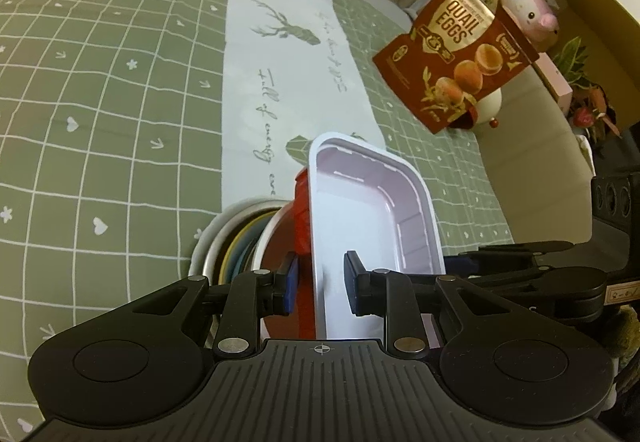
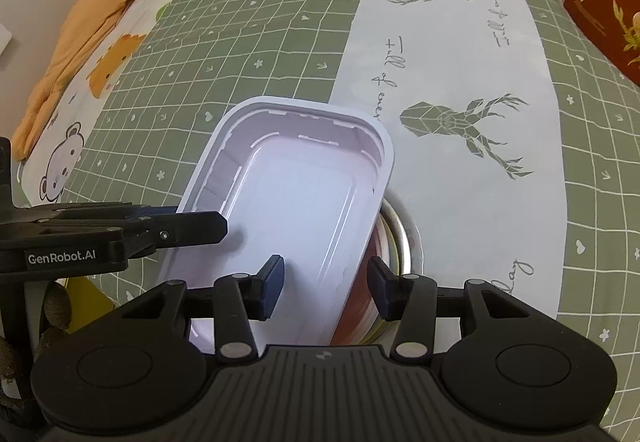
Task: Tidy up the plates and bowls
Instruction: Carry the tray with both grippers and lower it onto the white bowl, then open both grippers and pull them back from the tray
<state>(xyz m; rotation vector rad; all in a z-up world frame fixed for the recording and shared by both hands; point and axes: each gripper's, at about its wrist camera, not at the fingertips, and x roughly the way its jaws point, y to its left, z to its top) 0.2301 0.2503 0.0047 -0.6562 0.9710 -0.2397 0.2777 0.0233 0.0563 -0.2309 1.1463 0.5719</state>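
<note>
green checked cloth under a bowl stack [image 2: 404,238]; you're seating the tray [image 2: 296,202] on top. left gripper [image 1: 318,282] jaws straddle its 6 o'clock rim, grip unclear; right gripper [image 2: 326,288] jaws hang part open, holding nothing. next: level the tray.

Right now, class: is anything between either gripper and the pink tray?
Nothing visible. The left gripper has one finger on each side of the pink tray's wall, and the right gripper straddles its opposite edge above the stacked bowls.
</note>
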